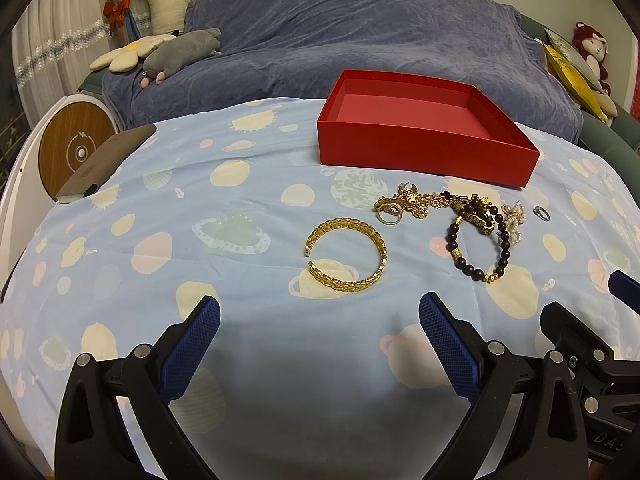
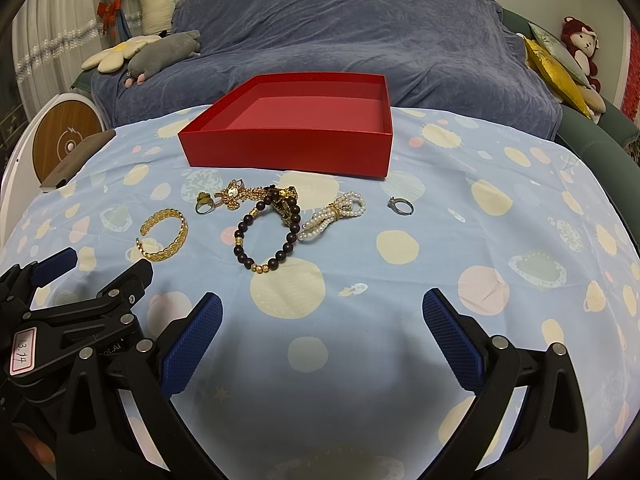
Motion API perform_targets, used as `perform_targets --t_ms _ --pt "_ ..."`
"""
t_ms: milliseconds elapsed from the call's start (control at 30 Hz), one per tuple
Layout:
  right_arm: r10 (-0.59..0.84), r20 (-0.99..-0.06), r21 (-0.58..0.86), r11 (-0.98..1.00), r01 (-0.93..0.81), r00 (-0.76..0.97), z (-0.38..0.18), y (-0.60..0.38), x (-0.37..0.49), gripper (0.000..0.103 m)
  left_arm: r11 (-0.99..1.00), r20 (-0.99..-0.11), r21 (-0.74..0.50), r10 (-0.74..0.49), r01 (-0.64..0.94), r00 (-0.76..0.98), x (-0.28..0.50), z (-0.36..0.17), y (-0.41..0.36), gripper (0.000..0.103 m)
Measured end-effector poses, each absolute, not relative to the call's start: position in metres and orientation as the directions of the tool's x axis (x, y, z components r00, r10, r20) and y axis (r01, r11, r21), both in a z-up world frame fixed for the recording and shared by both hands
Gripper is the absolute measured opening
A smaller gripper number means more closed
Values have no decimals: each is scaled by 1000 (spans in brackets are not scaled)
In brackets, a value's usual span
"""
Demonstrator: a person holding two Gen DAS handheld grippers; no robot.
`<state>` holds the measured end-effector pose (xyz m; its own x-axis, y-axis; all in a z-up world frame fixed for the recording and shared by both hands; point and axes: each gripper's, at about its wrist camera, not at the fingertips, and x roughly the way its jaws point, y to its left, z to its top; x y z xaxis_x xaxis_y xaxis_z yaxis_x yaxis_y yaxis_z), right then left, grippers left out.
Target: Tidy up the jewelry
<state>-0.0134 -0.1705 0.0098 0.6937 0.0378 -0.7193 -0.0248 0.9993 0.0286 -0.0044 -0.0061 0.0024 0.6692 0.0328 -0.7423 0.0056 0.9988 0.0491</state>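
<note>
An empty red box [image 1: 424,152] [image 2: 288,148] stands at the far side of the blue patterned cloth. In front of it lie a gold cuff bangle [image 1: 347,254] [image 2: 164,236], a dark bead bracelet [image 1: 478,248] [image 2: 266,240], a tangle of gold rings and chain [image 1: 408,202] [image 2: 230,196], a pearl bracelet [image 2: 334,216] [image 1: 512,220] and a silver ring [image 2: 400,205] [image 1: 541,213]. My left gripper [image 1: 320,316] is open and empty, just short of the bangle. My right gripper [image 2: 322,312] is open and empty, short of the bead bracelet.
The cloth [image 1: 160,240] covers a table before a sofa under a blue blanket [image 1: 340,28] with plush toys [image 1: 180,52]. A round wood-faced device [image 1: 72,148] and a brown pad [image 1: 104,164] sit at the left edge. The left gripper shows in the right wrist view [image 2: 60,280].
</note>
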Motion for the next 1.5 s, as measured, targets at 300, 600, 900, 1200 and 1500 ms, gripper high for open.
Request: perform_targets --t_ms 300,600,900,1200,1500 --pt "37 -717 29 999 -23 696 11 -174 -11 98 999 -738 48 33 4 674 -4 4 -5 97" --pt "37 -717 29 999 -23 696 11 -174 -12 98 999 -738 48 33 4 674 -4 4 -6 97" --pt "37 -717 29 999 -23 696 11 -173 -12 98 999 -739 45 32 2 673 -4 4 -5 97" --pt "40 -718 32 999 -24 695 11 -173 -10 98 1000 -748 24 24 -8 663 -3 2 -1 97" --pt "35 -725 46 999 -3 688 12 -170 0 98 1000 -780 -28 -23 3 625 14 -5 9 97"
